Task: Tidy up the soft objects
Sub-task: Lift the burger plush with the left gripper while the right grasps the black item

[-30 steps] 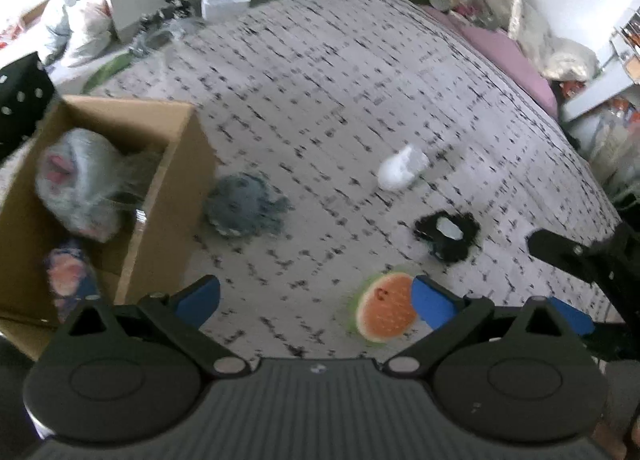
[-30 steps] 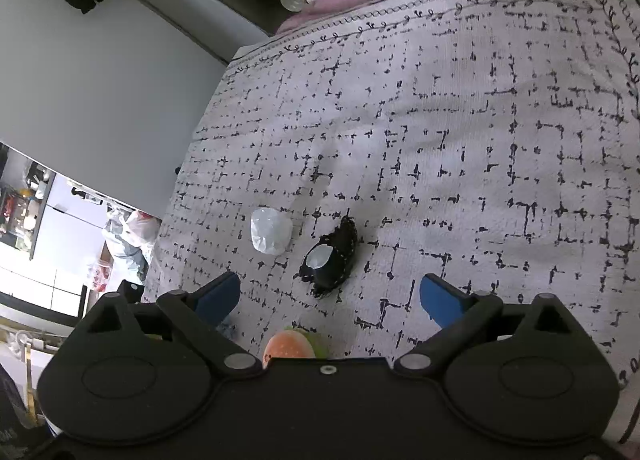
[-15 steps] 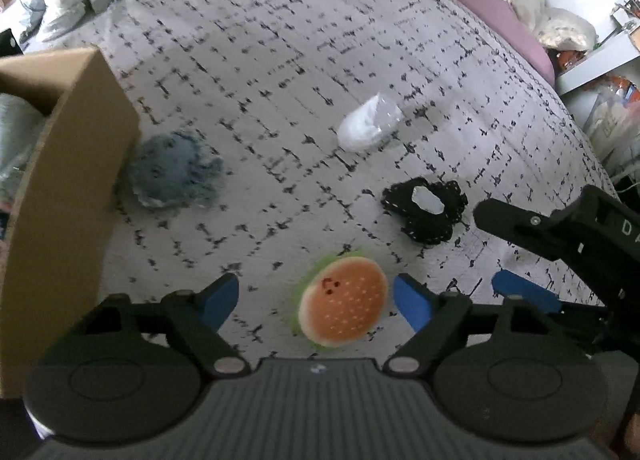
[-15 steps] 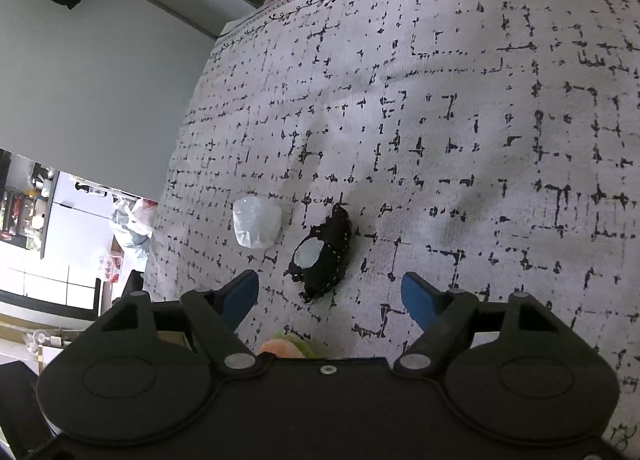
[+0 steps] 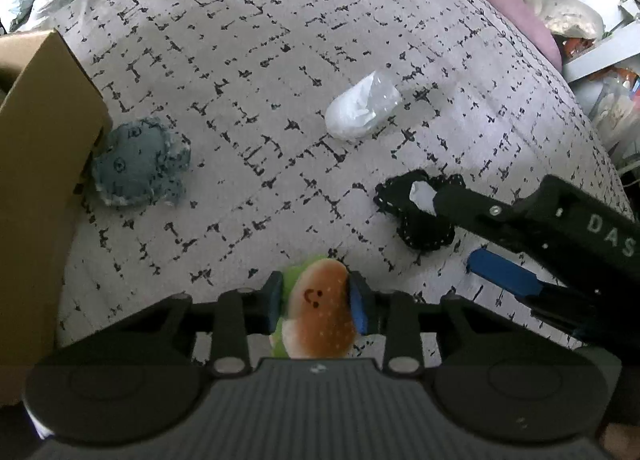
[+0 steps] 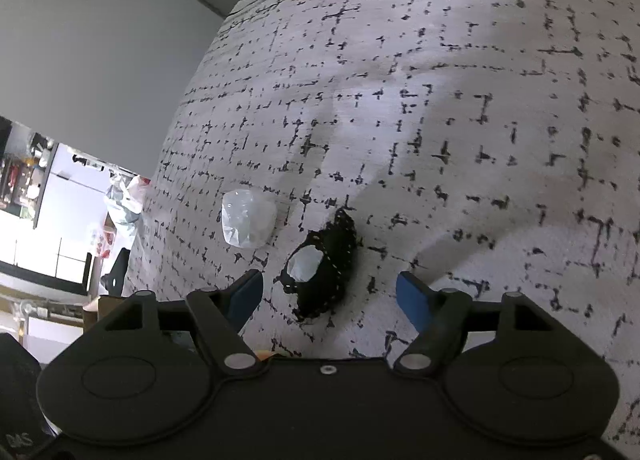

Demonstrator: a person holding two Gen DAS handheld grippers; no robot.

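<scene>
Burger plush (image 5: 318, 310) sits clamped in left gripper (image 5: 316, 298); right gripper (image 6: 330, 294) gapes apart.

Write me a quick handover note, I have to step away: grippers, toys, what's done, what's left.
Left gripper: shut on the burger toy, low over the bed.
Right gripper: open, poised at the black toy, not yet gripping.
Blue toy lies against the cardboard box; white bundle sits mid-bed.
Done: burger grasped.
Left: probably box the burger, then the black, blue and white items.
</scene>
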